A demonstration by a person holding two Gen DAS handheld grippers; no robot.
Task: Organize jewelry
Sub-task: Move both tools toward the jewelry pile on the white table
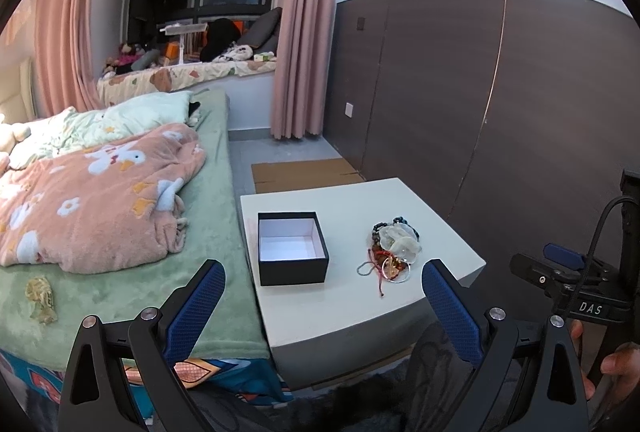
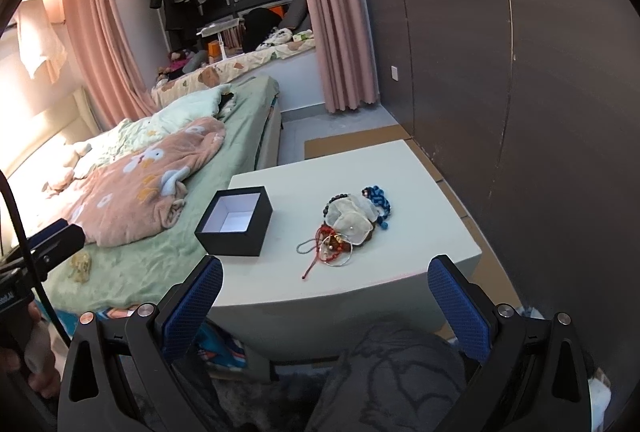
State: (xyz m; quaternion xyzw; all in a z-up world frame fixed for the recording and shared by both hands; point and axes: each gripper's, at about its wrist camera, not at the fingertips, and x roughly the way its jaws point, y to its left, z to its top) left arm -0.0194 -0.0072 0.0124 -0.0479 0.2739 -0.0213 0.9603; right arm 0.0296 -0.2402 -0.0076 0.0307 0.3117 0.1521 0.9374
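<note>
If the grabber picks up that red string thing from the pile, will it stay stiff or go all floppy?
Probably floppy: the red string lies in a loose curve on the white table, so it would likely dangle. It looks thin, so probably light. It overlaps the silver ring and the other jewelry, so it may drag some along.

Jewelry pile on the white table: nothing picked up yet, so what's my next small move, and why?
Probably bring the right gripper, open and empty, forward and down over the jewelry pile. The pile lies nearer that side, the black box beside it sits open and empty, and both grippers hang short of the table.
</note>
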